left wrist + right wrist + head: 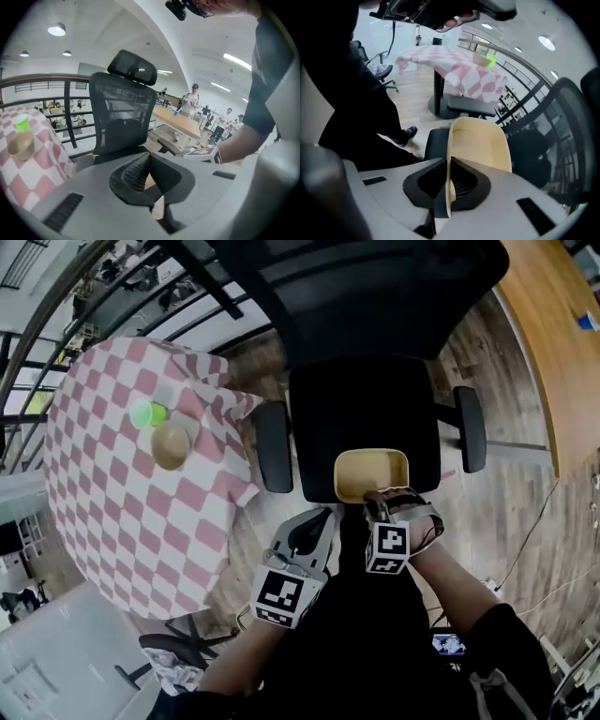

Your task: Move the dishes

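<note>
Clamped edge-on by the right gripper point(378, 502) point(450, 161) is the near rim of a dish point(370, 470) point(480, 140). In the right gripper view the thin wall stands upright between the two dark ribbed pads, which press on it from either side. The dish is a smooth, matte, cream-yellow tray, rectangular with rounded corners and shallow raised sides. It extends away from the jaws, toward the top of the frame. In the head view it sits just above the right gripper at centre frame, held over the front of the black padded seat of an office chair point(361, 418). That gripper's marker cube point(387, 549) is directly below it.

To the lower left of the dish, apart from it, is the left gripper point(323, 517) point(149, 157). Its grey shell leads to dark textured jaws that meet at the tips with nothing between them.

At the left of the head view stands a round table point(122, 493) draped in soft pink-and-white checked cloth, well away from both grippers. On it a translucent green cup point(147, 413) point(21, 123) stands just beside a round tan bowl point(171, 444) point(21, 145). Wood-plank floor point(487, 484) shows around the chair, and a pale wooden tabletop point(553, 334) fills the upper right corner.
</note>
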{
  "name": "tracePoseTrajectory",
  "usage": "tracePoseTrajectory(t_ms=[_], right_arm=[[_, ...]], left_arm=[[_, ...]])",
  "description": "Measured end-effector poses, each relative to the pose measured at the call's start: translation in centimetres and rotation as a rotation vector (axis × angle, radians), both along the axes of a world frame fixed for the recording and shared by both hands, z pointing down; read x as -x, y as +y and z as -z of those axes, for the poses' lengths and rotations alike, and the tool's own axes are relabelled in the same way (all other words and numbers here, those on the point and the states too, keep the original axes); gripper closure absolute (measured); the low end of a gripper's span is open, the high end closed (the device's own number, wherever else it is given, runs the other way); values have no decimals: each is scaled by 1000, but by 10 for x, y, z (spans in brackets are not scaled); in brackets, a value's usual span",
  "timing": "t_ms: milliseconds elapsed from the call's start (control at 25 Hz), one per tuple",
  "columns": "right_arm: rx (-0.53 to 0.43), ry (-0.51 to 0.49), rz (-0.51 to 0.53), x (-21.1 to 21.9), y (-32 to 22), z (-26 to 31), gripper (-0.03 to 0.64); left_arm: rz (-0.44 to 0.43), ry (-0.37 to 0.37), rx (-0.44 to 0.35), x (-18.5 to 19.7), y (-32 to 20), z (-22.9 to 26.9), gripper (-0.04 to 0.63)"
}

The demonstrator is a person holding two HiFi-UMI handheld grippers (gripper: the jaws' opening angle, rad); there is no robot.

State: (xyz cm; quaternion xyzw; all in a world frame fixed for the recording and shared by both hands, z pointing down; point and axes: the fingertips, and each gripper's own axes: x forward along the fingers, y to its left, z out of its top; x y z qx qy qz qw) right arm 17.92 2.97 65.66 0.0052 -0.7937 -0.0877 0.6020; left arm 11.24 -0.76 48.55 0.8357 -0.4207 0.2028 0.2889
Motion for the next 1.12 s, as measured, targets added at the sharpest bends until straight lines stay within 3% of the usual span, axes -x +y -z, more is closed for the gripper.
tracePoseTrajectory(t_ms=[400, 640, 920, 1120], right_arm=[[-214, -84, 197, 143, 22, 119, 588], [-259, -122, 273, 227, 66, 153, 588], [-281, -121, 401, 283, 95, 173, 588], [-304, -133, 427, 307, 68, 190, 588]], left_arm=[[348, -26, -177, 175, 95, 85, 595], [497, -39, -259, 265, 158, 114, 595], [682, 3, -293, 336, 201, 118, 595], [716, 13, -312, 355, 187, 120, 595]])
